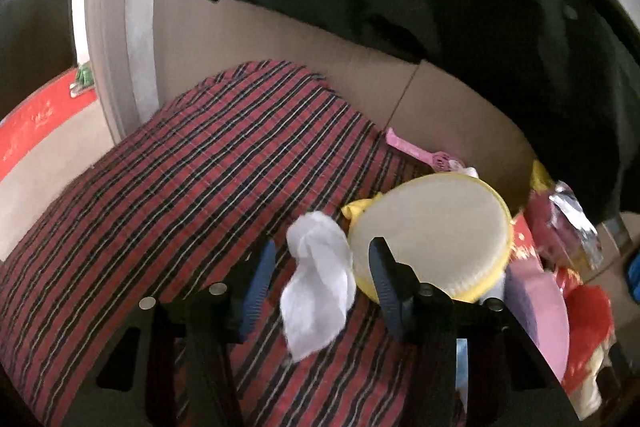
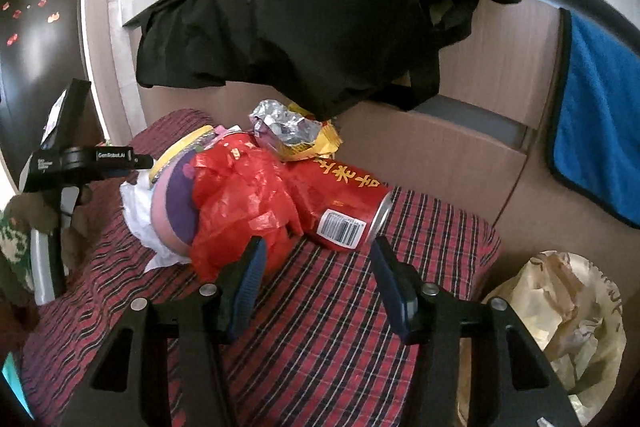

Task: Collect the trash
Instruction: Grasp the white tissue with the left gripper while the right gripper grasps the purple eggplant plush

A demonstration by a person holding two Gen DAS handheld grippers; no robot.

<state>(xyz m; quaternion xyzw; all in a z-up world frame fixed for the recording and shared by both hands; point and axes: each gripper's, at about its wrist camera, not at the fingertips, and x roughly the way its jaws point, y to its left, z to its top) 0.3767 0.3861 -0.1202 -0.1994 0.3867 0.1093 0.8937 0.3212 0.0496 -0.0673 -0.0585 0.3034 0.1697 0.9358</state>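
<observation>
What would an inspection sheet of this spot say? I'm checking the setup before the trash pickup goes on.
Surface: red plaid cloth covers it.
Job's things: crumpled white tissue; red can on its side; red plastic bag; foil wrapper.
Clutter: round yellow-rimmed case, pink toy.
Grippers: left gripper open, tissue between its fingers, not pinched; right gripper open, short of the can.
Cables: nothing seen.
Surroundings: black garment hanging above, blue towel, cardboard box, pale bag beside the surface.
</observation>
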